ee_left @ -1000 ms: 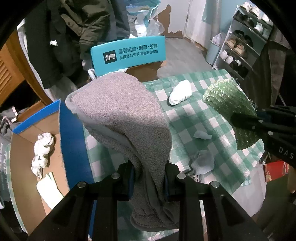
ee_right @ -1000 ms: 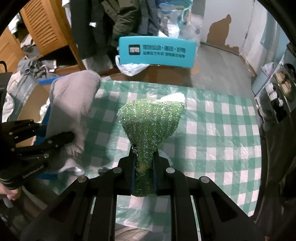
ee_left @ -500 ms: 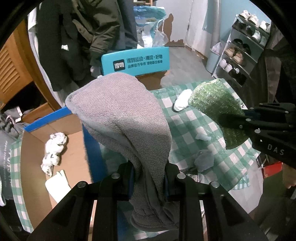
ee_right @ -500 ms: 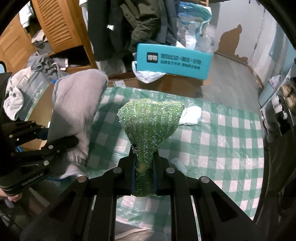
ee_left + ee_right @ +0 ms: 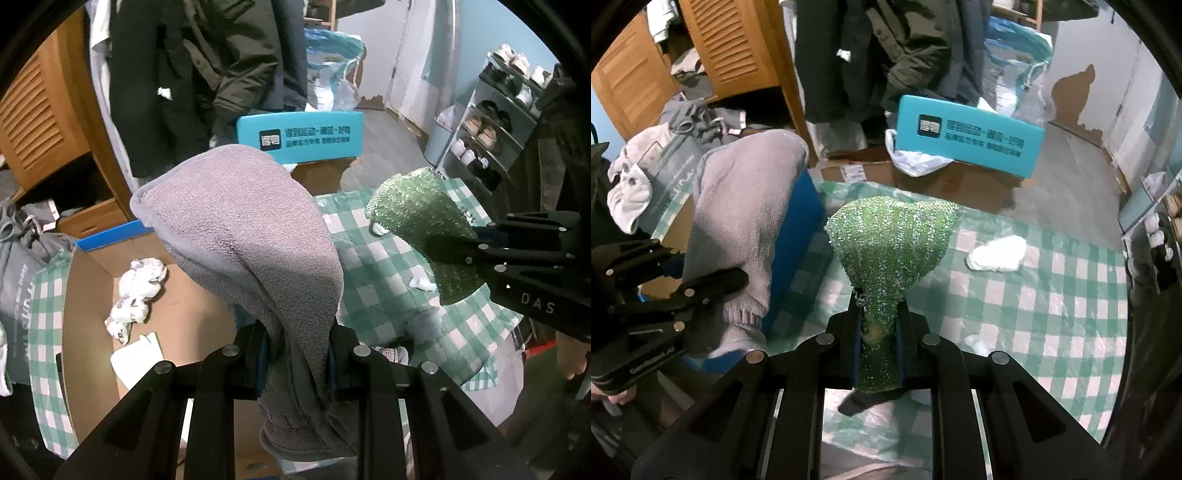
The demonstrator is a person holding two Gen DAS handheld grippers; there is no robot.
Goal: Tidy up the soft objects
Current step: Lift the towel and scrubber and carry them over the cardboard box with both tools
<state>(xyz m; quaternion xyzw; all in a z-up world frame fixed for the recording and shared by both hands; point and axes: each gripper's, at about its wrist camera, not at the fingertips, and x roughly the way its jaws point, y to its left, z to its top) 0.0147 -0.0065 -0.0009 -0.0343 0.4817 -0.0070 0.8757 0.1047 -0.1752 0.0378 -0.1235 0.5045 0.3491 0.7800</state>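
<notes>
My left gripper (image 5: 297,360) is shut on a thick grey fleece cloth (image 5: 251,236) that stands up in a hump over the edge of an open cardboard box (image 5: 88,295) with a blue flap. That grey fleece cloth (image 5: 746,229) and the left gripper (image 5: 701,291) also show at the left of the right wrist view. My right gripper (image 5: 877,341) is shut on a glittery green scouring cloth (image 5: 894,243), held above the green checked tablecloth (image 5: 1052,302). From the left wrist view the green cloth (image 5: 424,221) hangs to the right.
The box holds a crumpled white patterned cloth (image 5: 136,288) and a white sheet (image 5: 136,356). A white rag (image 5: 997,253) and small white scraps (image 5: 977,341) lie on the tablecloth. A teal chair back (image 5: 967,134), hanging coats, a wooden cabinet and a shoe rack (image 5: 491,125) stand around.
Both grippers have carried their cloths leftward and a little upward. The cardboard box now fills more of the left wrist view, and the table has slid to the right.
</notes>
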